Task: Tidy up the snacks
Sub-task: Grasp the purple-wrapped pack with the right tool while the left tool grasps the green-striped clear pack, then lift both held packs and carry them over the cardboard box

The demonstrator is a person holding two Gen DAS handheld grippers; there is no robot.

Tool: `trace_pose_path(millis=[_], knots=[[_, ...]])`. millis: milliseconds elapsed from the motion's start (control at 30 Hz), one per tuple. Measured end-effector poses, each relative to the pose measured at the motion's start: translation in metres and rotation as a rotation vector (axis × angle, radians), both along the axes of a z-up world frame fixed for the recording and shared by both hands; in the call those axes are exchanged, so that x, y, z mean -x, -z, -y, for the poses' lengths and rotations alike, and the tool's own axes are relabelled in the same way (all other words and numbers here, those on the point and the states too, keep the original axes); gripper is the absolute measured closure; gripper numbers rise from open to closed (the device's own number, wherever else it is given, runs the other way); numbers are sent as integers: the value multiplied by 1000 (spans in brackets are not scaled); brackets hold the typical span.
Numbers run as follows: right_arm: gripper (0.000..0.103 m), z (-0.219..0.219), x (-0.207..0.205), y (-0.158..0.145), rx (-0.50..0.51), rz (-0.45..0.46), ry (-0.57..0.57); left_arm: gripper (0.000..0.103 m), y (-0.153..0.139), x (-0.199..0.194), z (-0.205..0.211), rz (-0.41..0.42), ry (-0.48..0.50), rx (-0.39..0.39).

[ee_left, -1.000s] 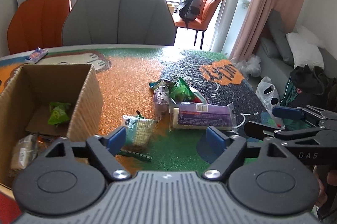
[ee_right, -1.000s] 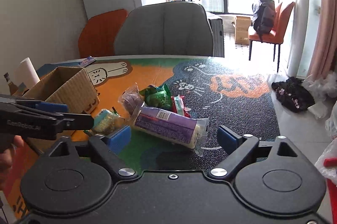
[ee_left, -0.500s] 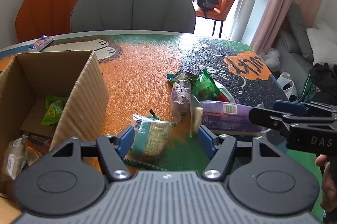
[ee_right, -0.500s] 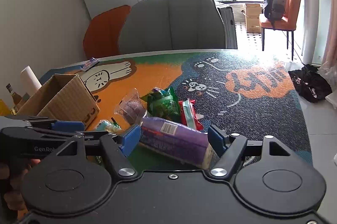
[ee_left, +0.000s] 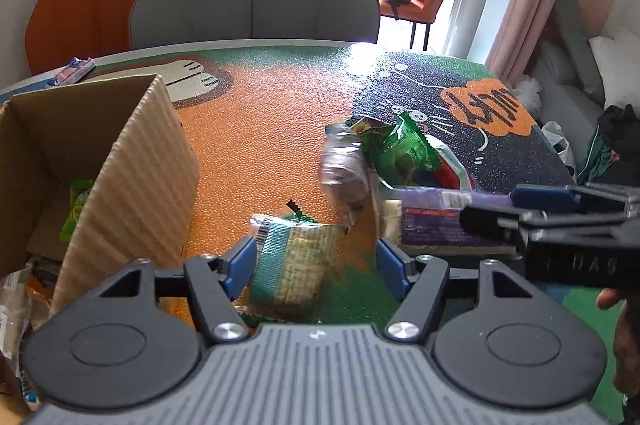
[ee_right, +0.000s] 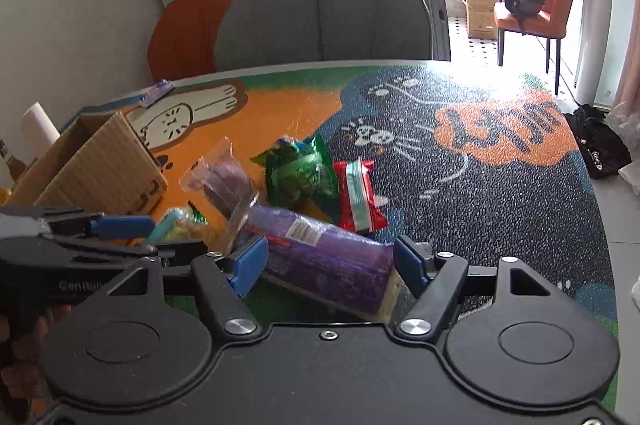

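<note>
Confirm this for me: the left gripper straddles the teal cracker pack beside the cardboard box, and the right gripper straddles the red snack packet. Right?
Not quite. The left gripper does straddle the teal cracker pack beside the cardboard box. But the right wrist view shows the right gripper around the purple-wrapped pack; the red snack packet lies further out on the table, untouched.

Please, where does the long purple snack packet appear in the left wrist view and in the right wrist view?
Left wrist view: the long purple packet lies at the right, partly behind the right hand-held gripper.
Right wrist view: bottom centre, between the blue pads.
Shared landmark: the cardboard box, left of the packet in both views.
</note>
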State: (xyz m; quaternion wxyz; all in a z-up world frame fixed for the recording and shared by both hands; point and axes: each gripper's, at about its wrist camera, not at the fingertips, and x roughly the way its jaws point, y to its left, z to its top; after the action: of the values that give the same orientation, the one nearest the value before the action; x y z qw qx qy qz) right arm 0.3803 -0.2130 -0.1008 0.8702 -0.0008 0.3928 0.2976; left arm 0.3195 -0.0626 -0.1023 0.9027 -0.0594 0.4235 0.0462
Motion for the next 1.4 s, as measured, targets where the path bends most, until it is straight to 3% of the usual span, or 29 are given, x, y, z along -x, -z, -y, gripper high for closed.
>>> trace_pose_path(millis=[167, 300, 433, 700, 867, 933, 1067, 1400], knots=[[36, -3, 6, 0, 30, -14, -15, 37, -2, 3, -4, 0, 7, 42], [36, -2, 8, -14, -12, 44, -12, 40, -4, 7, -7, -3, 9, 79], [36, -15, -2, -14, -35, 45, -35, 43, -6, 10, -8, 0, 6, 106], [36, -16, -2, 8, 7, -45, -46, 43, -9, 12, -4, 18, 15, 56], [38, -14, 13, 13, 33, -50, -58, 42, -2, 9, -4, 9, 15, 37], [42, -16, 19, 13, 58, -36, -66, 42, 0, 8, -2, 13, 14, 19], [64, -10, 24, 10, 69, -43, -57, 41, 2, 6, 0, 12, 12, 1], [67, 9, 42, 7, 77, -97, 0, 41, -4, 12, 8, 13, 79, 81]])
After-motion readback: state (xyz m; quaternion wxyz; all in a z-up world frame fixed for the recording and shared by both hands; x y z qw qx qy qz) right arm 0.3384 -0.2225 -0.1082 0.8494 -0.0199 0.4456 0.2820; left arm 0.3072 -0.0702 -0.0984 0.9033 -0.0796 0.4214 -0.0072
